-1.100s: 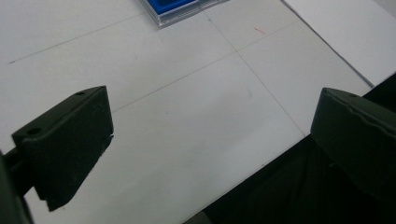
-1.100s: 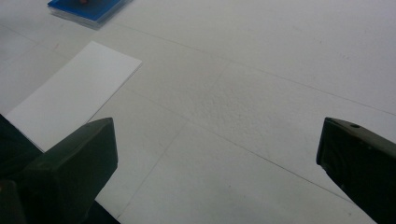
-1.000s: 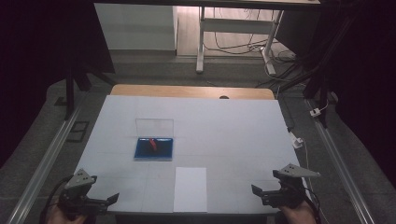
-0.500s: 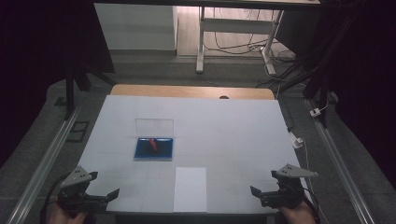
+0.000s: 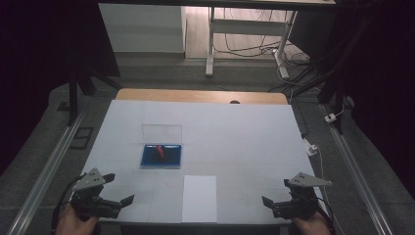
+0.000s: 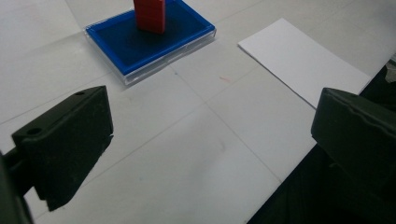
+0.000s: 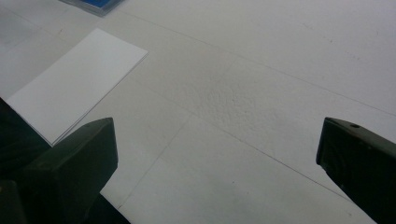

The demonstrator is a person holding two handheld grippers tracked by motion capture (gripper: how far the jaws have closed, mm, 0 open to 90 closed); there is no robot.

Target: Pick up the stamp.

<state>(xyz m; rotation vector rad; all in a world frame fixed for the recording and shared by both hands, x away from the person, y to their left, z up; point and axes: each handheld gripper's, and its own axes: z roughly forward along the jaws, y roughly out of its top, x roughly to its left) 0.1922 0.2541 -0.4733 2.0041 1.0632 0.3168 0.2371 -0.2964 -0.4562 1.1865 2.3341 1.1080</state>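
A shallow blue case (image 5: 161, 156) lies left of centre on the white table (image 5: 235, 132), with its clear lid (image 5: 162, 132) standing up behind it. A small red block (image 5: 160, 151) sits upright in it. A white paper sheet (image 5: 199, 198) lies at the front edge. My left gripper (image 5: 119, 188) hovers open at the front left corner. In the left gripper view it (image 6: 210, 140) looks toward the blue case (image 6: 140, 44) and the red block (image 6: 150, 14). My right gripper (image 5: 275, 192) is open at the front right, with bare table between its jaws (image 7: 215, 158).
Wooden table edge (image 5: 200, 95) shows beyond the white cover. Metal rails (image 5: 54, 161) run along both sides. A white power strip (image 5: 311, 148) hangs by the right edge. The paper sheet (image 7: 74, 84) lies left of my right gripper.
My left gripper has drifted slightly forward and to the right. The right gripper and the case have stayed put.
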